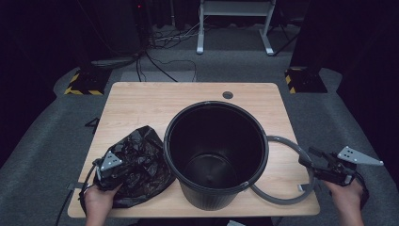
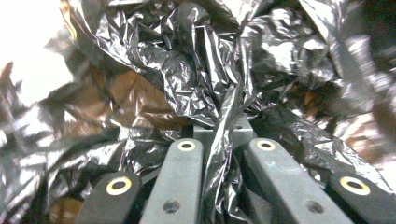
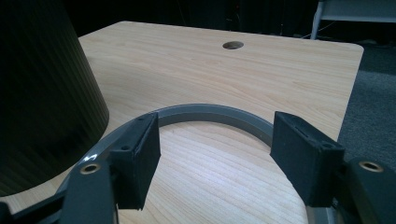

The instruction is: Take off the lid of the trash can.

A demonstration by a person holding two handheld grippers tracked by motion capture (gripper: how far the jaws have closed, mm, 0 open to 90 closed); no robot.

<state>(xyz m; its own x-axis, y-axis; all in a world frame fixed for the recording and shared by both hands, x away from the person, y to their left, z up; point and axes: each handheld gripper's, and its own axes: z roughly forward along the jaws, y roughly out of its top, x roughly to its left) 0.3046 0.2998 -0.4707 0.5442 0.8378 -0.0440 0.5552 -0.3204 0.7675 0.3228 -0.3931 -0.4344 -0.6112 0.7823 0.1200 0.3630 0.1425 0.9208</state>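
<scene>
Clearly the left gripper (image 2: 224, 140), pinching a fold of the bin bag (image 1: 136, 165), holds something light, limp and slippery, best bunched

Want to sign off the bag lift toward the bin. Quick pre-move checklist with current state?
1. Left tongs shut on the crumpled black plastic bag: ok, a fold is pinched between the jaws.
2. Black round plastic bin upright, mouth open: ok.
3. Bin interior free of items: cannot tell, it is too dark inside.
4. Right tongs open and holding nothing: ok, they stand over the grey curved ring lying flat on the wooden table.
5. Grey ring off the bin's rim: ok, it lies beside the bin's base.
6. Bag's opening located: cannot tell, the bag is bunched.
</scene>
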